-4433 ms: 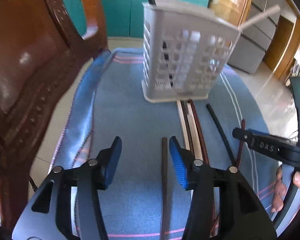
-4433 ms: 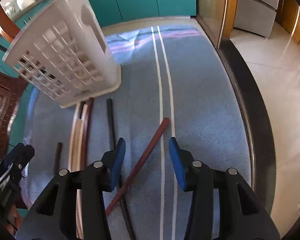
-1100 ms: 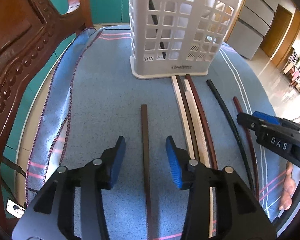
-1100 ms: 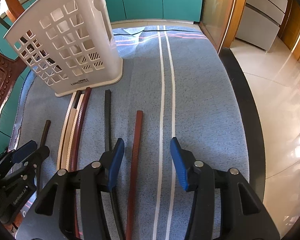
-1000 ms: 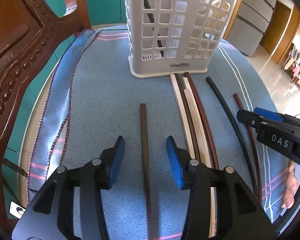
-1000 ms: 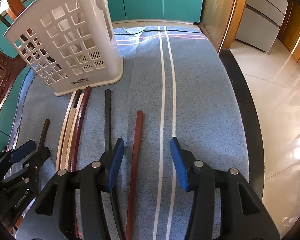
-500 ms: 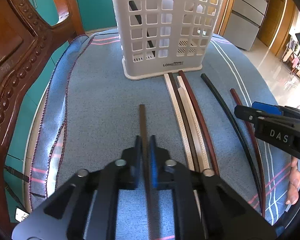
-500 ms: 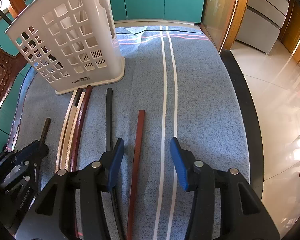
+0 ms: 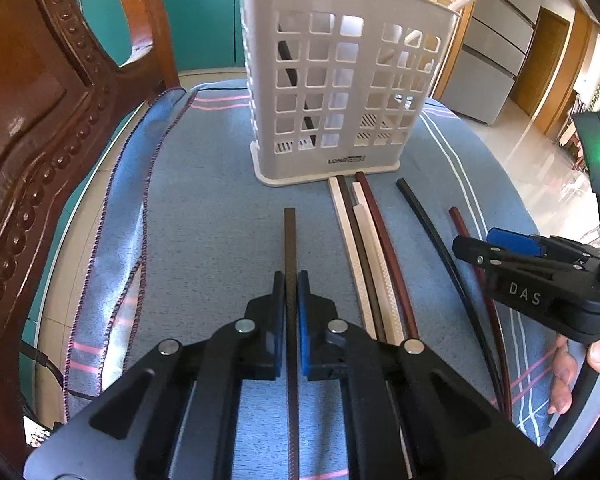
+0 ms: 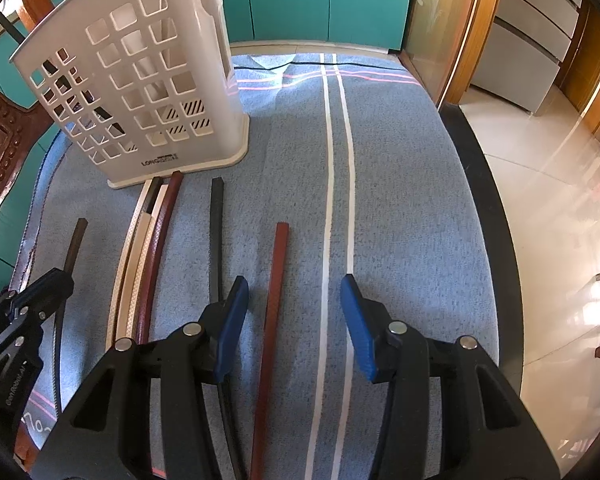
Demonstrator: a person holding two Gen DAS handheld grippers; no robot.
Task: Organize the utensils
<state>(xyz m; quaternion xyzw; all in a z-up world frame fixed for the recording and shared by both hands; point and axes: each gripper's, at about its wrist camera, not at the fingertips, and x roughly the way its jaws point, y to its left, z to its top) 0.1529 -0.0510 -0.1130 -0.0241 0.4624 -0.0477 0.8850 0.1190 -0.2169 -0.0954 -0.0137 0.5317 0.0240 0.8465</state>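
Note:
My left gripper point(image 9: 291, 312) is shut on a dark brown chopstick point(image 9: 289, 240) that points toward the white slotted utensil basket point(image 9: 340, 92). That chopstick also shows in the right wrist view point(image 10: 74, 248). My right gripper point(image 10: 294, 320) is open, and a red-brown chopstick point(image 10: 276, 280) lies on the cloth between its jaws. A black chopstick point(image 10: 217, 232) lies just left of it. Several cream, dark and maroon chopsticks point(image 9: 364, 248) lie together in front of the basket point(image 10: 140, 92). The basket holds a black stick and a white stick.
A blue striped cloth point(image 10: 400, 200) covers the round table. A carved wooden chair back point(image 9: 40, 140) stands close on the left. The table's dark edge point(image 10: 496, 208) and tiled floor are on the right. Teal cabinets stand behind.
My left gripper has closed on the dark brown chopstick, and the basket now looks nearer and taller. My right gripper has stayed open over the red-brown chopstick.

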